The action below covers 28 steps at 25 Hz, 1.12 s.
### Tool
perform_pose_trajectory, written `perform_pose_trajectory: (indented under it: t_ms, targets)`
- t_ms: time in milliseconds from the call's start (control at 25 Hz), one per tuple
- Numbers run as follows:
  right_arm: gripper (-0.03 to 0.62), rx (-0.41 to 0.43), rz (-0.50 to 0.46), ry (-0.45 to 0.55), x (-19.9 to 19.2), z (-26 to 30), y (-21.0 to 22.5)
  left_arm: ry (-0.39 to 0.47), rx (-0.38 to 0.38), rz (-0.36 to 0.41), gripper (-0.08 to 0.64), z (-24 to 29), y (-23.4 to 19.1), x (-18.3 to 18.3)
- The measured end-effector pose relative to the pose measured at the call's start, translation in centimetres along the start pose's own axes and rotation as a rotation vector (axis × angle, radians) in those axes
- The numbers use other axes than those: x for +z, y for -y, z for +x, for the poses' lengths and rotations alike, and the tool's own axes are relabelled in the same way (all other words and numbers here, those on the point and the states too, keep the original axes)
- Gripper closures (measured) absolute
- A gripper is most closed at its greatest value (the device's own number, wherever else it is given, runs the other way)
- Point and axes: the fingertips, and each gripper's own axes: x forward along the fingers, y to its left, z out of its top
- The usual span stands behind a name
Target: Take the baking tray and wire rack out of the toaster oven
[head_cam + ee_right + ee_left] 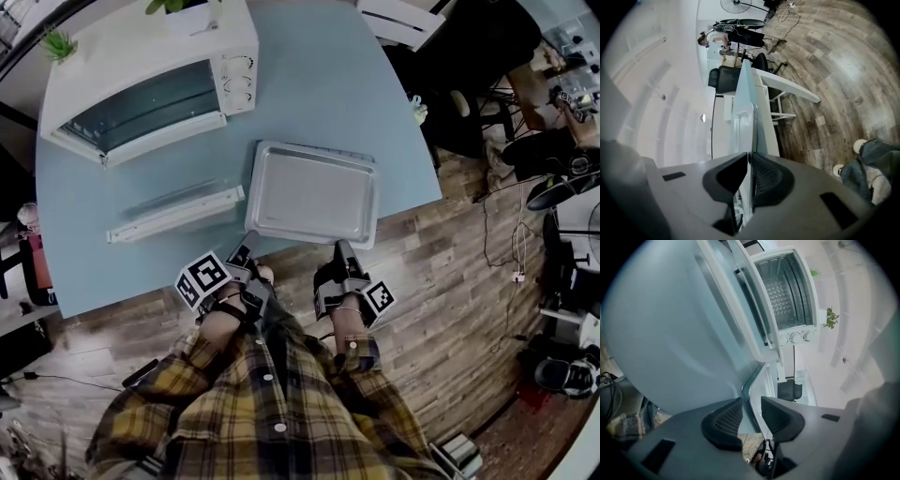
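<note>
Seen from my remote station: the head camera looks steeply down on the desk [328, 94]. The left gripper view skims low toward the toaster oven [787, 291], while the right gripper view faces the wood floor [834, 70]. All three share the baking tray [314, 192], seen close.

Blue table [328, 84]; wood-plank floor [450, 319]

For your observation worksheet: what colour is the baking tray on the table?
Silver-grey, plain bare metal. The baking tray shows best in the head view.

One toaster oven [150, 70], one baking tray [314, 192], two hand-held grippers [246, 247] [343, 249].
</note>
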Motion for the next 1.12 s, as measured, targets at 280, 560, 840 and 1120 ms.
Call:
perform_pose_trajectory:
  t_ms: [280,560,840,1120]
  targets:
    - [0.486,0.005,-0.168,-0.064,-1.6,-1.9,-1.6,0.036,-0.031,0.038,0.446,-1.7,0.9,0.3]
    - [0.486,0.167,-0.570,-0.220,-6.7,-3.3,-9.6,0.106,-0.163,0.141,0.451,-5.0,5.7,2.4]
    - [0.486,0.343,-1.096,-0.281,-13.3,-0.3,-19.2,0.259,-0.278,0.382,0.459,-10.5,11.4,9.2]
    - [0.507,0.499,-1.557,-0.305,-22.8,2.8,-24.5,0.435,-0.265,0.703,0.467,-17.0,14.8,17.3]
